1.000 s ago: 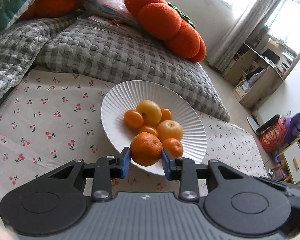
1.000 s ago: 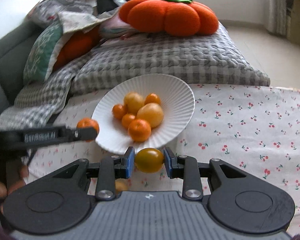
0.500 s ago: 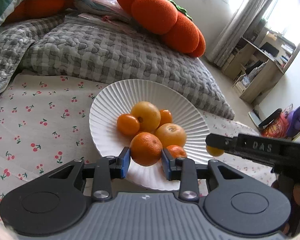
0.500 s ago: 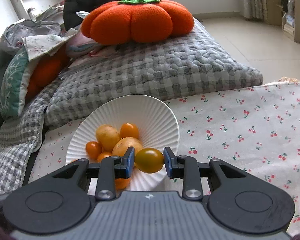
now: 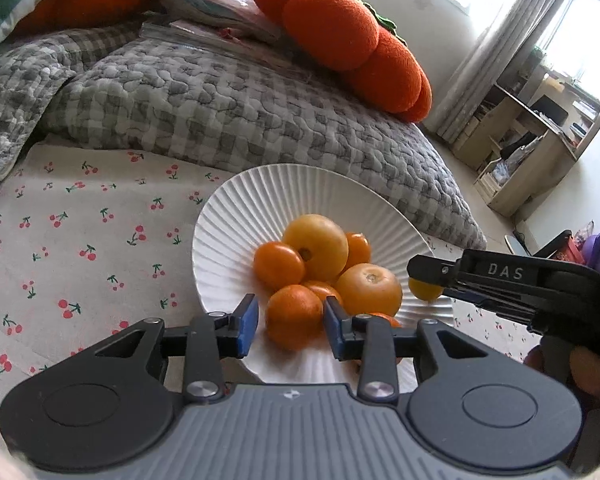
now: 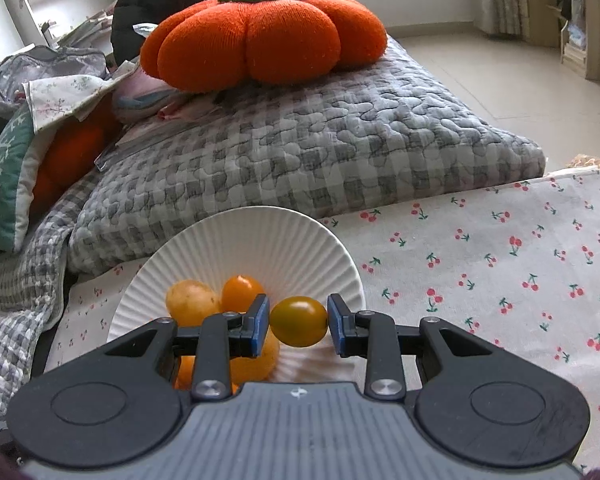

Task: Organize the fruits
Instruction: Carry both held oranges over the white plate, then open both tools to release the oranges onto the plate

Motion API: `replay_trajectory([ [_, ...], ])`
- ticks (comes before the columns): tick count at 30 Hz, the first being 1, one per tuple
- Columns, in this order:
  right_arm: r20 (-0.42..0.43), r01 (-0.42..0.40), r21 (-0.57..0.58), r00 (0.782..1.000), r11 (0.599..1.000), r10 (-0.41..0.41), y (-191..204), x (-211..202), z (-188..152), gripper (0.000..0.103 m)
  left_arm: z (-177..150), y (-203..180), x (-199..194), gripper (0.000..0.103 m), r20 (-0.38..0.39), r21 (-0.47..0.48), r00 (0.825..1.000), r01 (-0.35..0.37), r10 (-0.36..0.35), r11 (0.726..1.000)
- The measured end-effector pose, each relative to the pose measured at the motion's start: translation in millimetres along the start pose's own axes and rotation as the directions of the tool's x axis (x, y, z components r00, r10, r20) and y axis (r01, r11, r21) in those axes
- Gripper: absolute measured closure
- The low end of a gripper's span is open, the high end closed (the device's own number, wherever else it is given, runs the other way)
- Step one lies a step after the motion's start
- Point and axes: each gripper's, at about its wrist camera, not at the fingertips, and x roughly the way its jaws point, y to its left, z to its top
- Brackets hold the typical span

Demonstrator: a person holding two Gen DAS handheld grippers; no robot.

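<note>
The white ribbed plate [image 5: 236, 216] sits flat on the cherry-print cloth with a little heap of orange and yellow fruit piled toward its 5 o'clock side. A big yellow tomato [image 5: 316, 240] sits at the top of the heap, stem scar facing the camera, with a small orange tomato [image 5: 278, 266] touching it at 8 o'clock. A mandarin [image 5: 294, 316] sits at the front of the pile. A yellow cherry tomato [image 6: 299, 321] hangs above the plate's near rim.

Black tongs [image 5: 289, 325] (blue pads [image 5: 247, 324], silver screws, "DAS" lettering).
</note>
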Motion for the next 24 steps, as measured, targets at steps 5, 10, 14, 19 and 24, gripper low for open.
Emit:
replay_trajectory([
  [5,0.028,-0.014,0.039,1.0,0.999,0.013,-3.2,-7.5,3.3,0.072,2.6,2.4,-7.5,0.072,0.008,-0.022,1.0,0.016,-0.016,1.0],
  [10,0.022,-0.021,0.05,1.0,0.998,0.02,-0.5,-15.9,5.1,0.07,5.2,0.3,-20.1,0.066,0.001,-0.051,0.999,0.046,-0.046,0.998],
  [14,0.021,-0.028,0.036,0.999,0.999,0.028,7.3,-24.9,3.9,0.063,4.4,-6.5,-31.2,0.056,-0.012,-0.017,1.0,0.006,-0.007,1.0],
  [19,0.042,-0.017,-0.034,0.999,0.999,0.018,22.8,-41.1,0.2,0.058,-0.6,-3.6,-46.8,0.055,-0.012,-0.003,1.0,-0.025,0.025,1.0],
  [24,0.058,-0.022,-0.092,0.998,0.995,0.027,35.5,-58.8,-5.2,0.049,-6.1,5.5,-63.7,0.052,-0.011,-0.001,0.999,-0.048,0.048,0.999],
])
